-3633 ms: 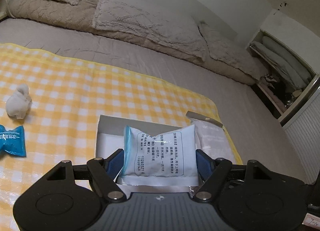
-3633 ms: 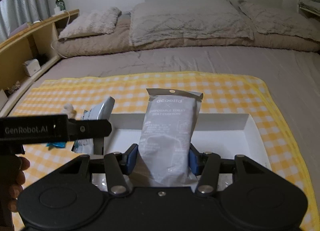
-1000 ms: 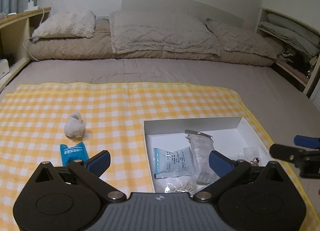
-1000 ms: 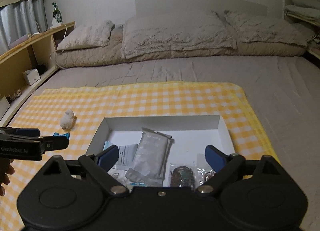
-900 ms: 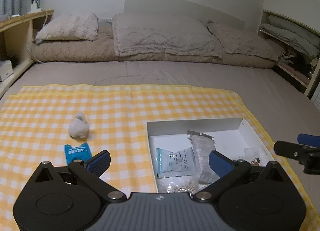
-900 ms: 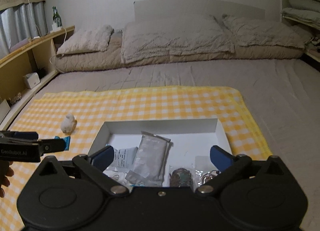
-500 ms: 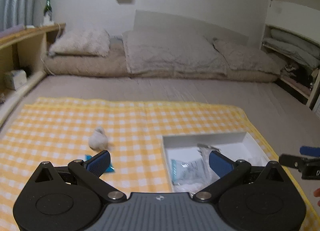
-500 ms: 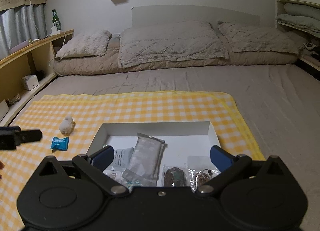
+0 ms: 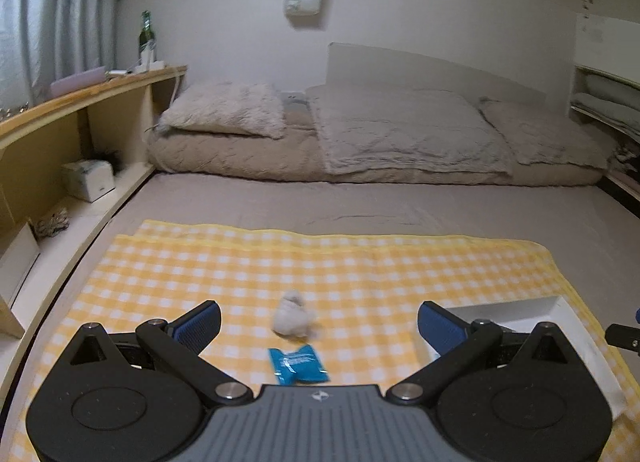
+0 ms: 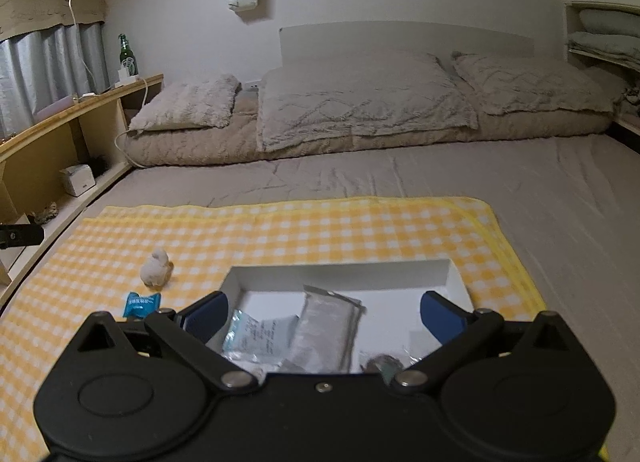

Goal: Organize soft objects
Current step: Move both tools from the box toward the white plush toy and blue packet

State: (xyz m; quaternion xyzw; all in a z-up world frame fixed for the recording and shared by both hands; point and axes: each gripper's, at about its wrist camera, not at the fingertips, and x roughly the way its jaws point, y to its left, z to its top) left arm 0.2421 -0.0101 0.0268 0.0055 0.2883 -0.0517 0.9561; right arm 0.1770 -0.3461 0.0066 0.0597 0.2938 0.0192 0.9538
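Observation:
A small white plush toy (image 9: 293, 317) and a blue wrapped packet (image 9: 298, 366) lie on the yellow checked cloth (image 9: 320, 262). My left gripper (image 9: 319, 324) hangs open above them, nothing between its blue pads. In the right wrist view the plush toy (image 10: 156, 268) and blue packet (image 10: 141, 304) sit left of the white box (image 10: 344, 274). My right gripper (image 10: 324, 312) stands open over the box, which holds a grey pouch (image 10: 326, 332), a pale blue sachet (image 10: 256, 338) and small clear bags. The box corner (image 9: 556, 308) shows at the right of the left wrist view.
The cloth lies on a grey bed (image 10: 440, 181) with pillows (image 10: 360, 101) at the headboard. A wooden shelf unit (image 9: 60, 133) with a bottle (image 9: 146, 35) runs along the left. The other gripper's tip (image 9: 624, 336) shows at the right edge.
Both grippers let go of their pouches, which now lie in the box, and opened. The left gripper has since swung left from the box to above the plush toy and blue packet.

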